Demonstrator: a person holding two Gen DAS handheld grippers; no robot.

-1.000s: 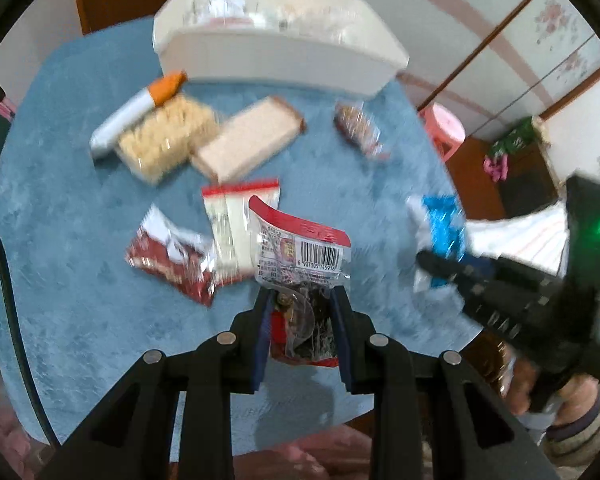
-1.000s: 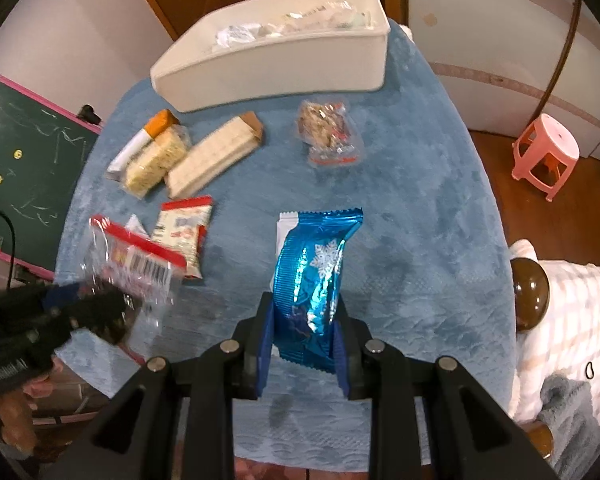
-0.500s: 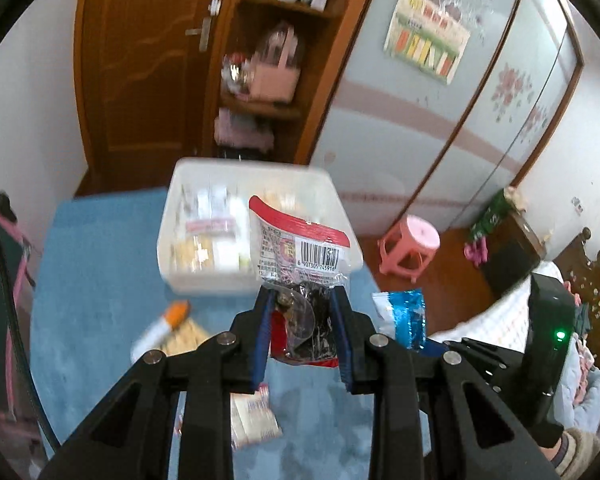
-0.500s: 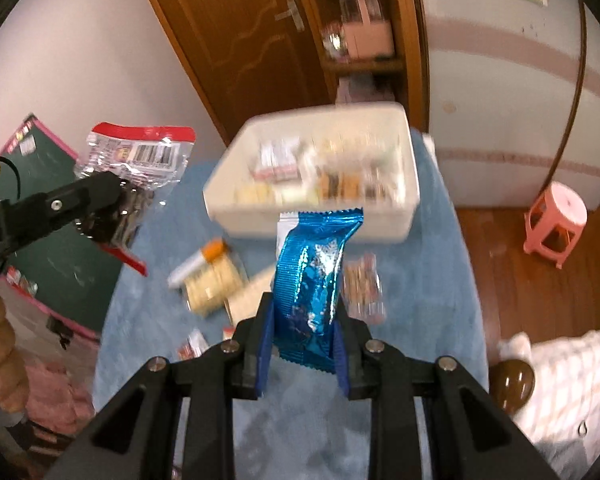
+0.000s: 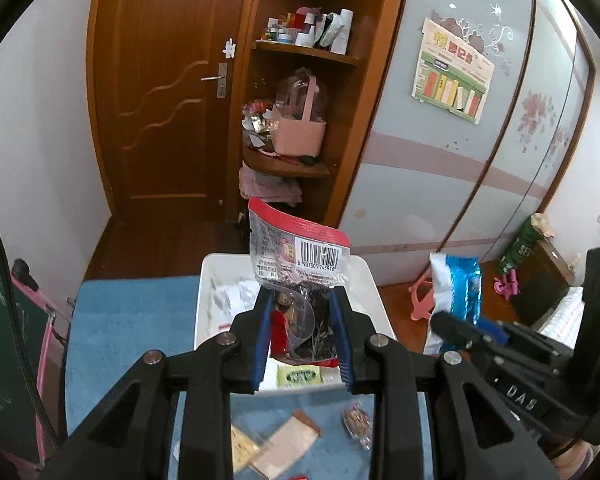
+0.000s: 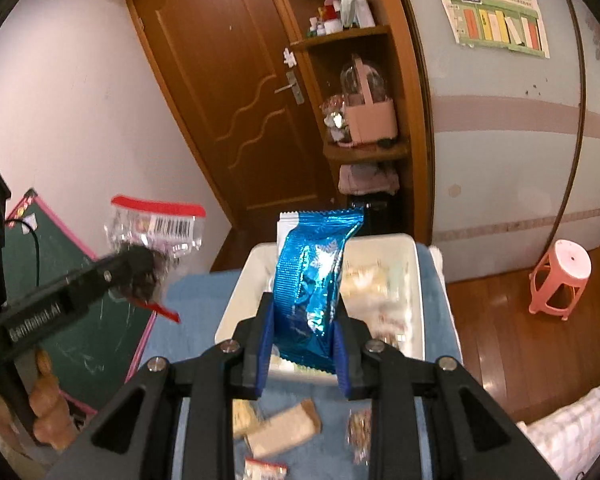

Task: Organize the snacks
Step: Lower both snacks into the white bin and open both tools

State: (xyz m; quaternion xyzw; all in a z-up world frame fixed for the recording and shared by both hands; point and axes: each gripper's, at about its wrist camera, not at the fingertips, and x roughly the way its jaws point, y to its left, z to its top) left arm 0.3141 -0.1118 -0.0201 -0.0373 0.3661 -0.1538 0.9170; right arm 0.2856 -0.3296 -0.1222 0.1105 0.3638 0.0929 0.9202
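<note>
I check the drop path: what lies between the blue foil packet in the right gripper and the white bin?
Nothing: in the right wrist view the blue foil packet hangs directly over the white bin.

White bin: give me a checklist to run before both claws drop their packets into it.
1. Left claw shut on the red packet: ok.
2. Right claw shut on the blue packet: ok.
3. Red packet in line with the bin in the left wrist view: ok; how high above it, cannot tell.
4. Blue packet in line with the bin in the right wrist view: ok.
5. Room in the bin: holds snacks already, free space cannot tell.
6. Claws apart from each other: ok, a gap shows in both views.
</note>
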